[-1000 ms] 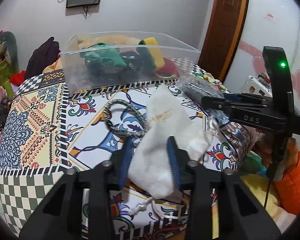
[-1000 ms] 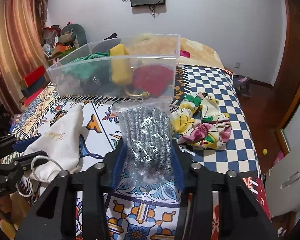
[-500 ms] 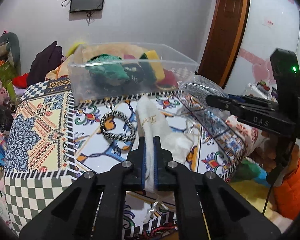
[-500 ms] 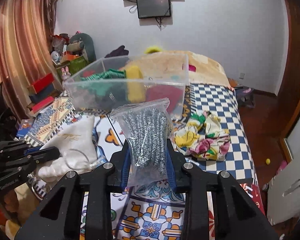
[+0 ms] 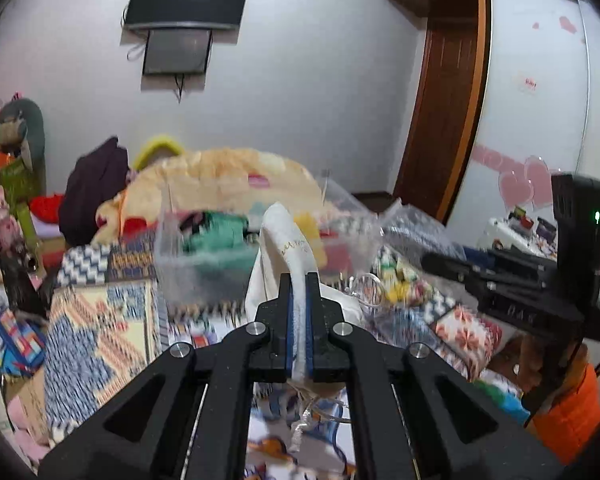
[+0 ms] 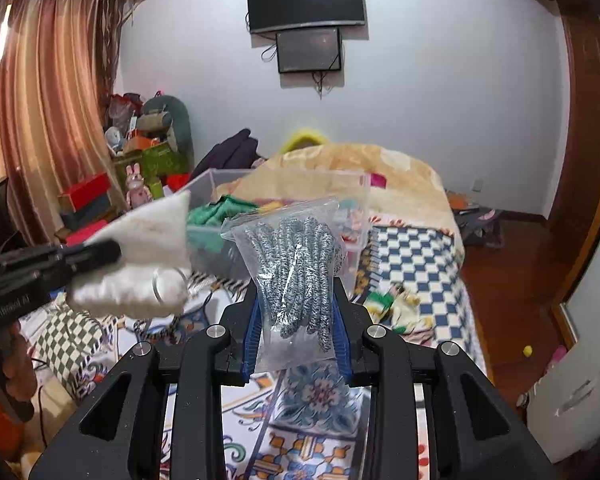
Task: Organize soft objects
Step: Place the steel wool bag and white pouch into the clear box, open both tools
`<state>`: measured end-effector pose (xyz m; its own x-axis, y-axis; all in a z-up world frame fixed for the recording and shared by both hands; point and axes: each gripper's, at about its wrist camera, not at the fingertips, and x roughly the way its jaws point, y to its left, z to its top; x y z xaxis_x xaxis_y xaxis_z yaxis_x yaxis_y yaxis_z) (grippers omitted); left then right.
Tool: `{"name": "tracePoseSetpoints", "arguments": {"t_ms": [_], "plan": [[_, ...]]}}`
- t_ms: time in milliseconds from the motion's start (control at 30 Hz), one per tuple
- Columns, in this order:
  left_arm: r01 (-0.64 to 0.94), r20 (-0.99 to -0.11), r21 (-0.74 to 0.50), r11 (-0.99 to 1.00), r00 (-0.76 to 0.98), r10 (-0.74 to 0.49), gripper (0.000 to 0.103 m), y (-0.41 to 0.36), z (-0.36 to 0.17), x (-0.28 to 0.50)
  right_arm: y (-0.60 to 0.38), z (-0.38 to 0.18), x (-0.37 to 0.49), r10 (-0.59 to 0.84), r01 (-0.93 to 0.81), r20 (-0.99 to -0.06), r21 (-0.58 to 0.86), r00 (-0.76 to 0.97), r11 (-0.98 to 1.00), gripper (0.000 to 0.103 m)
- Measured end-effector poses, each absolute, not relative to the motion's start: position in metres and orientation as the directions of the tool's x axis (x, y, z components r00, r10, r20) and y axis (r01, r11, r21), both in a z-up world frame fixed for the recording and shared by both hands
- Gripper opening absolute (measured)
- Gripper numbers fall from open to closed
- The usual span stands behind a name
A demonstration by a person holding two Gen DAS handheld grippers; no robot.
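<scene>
The left hand-held gripper (image 5: 299, 284) was clenched on a white pouch (image 5: 280, 248); the right hand-held gripper (image 6: 296, 320) grasped a clear bag of grey cord (image 6: 296, 264), both ahead of a clear bin (image 6: 284, 184) on the bed (image 6: 412, 248).

Motion is smearing the clear bin (image 5: 204, 264) and the patterned bedspread (image 5: 100, 320) in the left wrist view, so the bin's contents are reading only as green, yellow and red patches. The white pouch (image 5: 288, 248) is running down between the left gripper's (image 5: 299, 320) pads, hiding its middle; gold lettering on it is too blurred to read. In the right wrist view, the clear bag (image 6: 296, 276) is covering part of the bin, and the floral cloth (image 6: 396, 304) beyond is blurring.
</scene>
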<state>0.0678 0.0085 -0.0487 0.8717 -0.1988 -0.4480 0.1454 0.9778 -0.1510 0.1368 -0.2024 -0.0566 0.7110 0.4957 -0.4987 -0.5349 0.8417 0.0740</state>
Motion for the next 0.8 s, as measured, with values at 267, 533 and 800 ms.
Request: {"name": "tracePoseSetpoints", "arguments": {"t_ms": [267, 533, 800], "plan": [[0.098, -0.362, -0.087, 0.991, 0.924, -0.123, 0.004, 0.011, -0.011, 0.090, -0.202, -0.038, 0.147, 0.481, -0.511, -0.438, 0.055, 0.759, 0.858, 0.028], [0.043, -0.346, -0.068, 0.997, 0.936, -0.064, 0.004, 0.013, 0.000, 0.132, -0.194, -0.029, 0.161, 0.476, -0.503, -0.410, 0.048, 0.778, 0.863, 0.028], [0.002, -0.396, -0.051, 0.999, 0.918, -0.022, 0.004, 0.018, -0.018, 0.174, -0.188, -0.032, 0.180, 0.468, -0.496, -0.421, 0.048, 0.777, 0.867, 0.028]]}}
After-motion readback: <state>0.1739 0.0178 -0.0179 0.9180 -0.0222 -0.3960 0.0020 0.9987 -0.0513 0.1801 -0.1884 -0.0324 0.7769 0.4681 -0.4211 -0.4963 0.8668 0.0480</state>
